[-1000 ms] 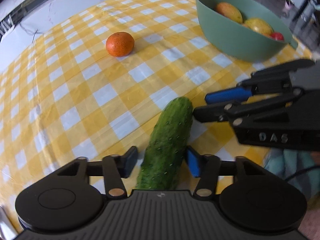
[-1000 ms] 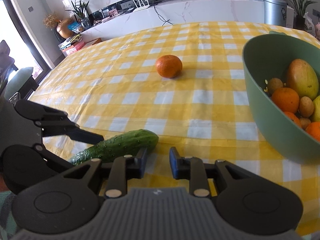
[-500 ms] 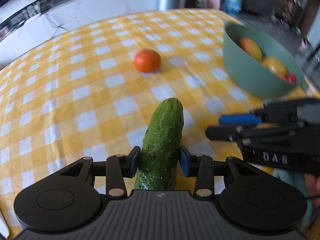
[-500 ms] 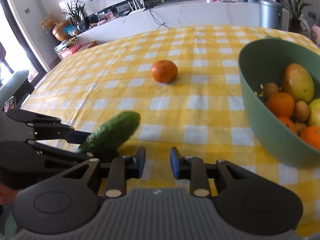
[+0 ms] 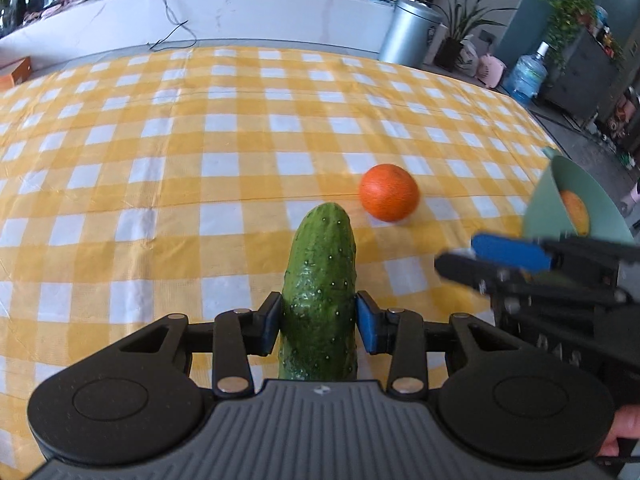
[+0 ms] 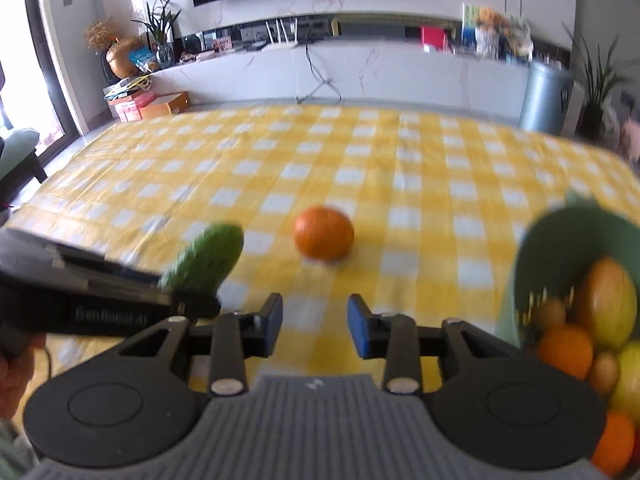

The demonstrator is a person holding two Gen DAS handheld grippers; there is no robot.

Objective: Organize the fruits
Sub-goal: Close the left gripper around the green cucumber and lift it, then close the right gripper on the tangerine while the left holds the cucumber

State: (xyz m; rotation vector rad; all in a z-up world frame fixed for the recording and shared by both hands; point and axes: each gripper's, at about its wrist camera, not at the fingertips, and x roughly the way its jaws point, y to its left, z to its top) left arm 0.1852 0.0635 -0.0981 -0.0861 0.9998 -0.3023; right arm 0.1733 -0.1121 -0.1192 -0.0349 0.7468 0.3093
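Note:
My left gripper [image 5: 318,322] is shut on a green cucumber [image 5: 322,292] and holds it above the table, tip pointing forward. The cucumber also shows in the right wrist view [image 6: 206,258], held at the left. An orange [image 5: 389,192] lies on the yellow checked tablecloth ahead; it also shows in the right wrist view [image 6: 323,233]. A green bowl [image 6: 532,256] holding several fruits stands at the right; its rim shows in the left wrist view [image 5: 552,196]. My right gripper [image 6: 314,326] is open and empty, just right of the left gripper.
The yellow checked tablecloth [image 5: 200,140] covers the table. Beyond the far edge stand a white counter [image 5: 240,8], a metal bin [image 5: 408,32] and plants. Boxes [image 6: 160,104] sit on the floor at far left.
My left gripper closed on the cucumber and lifted it off the table, tilting upward. Both views rose and swung, so the bowl now sits at the right edge.

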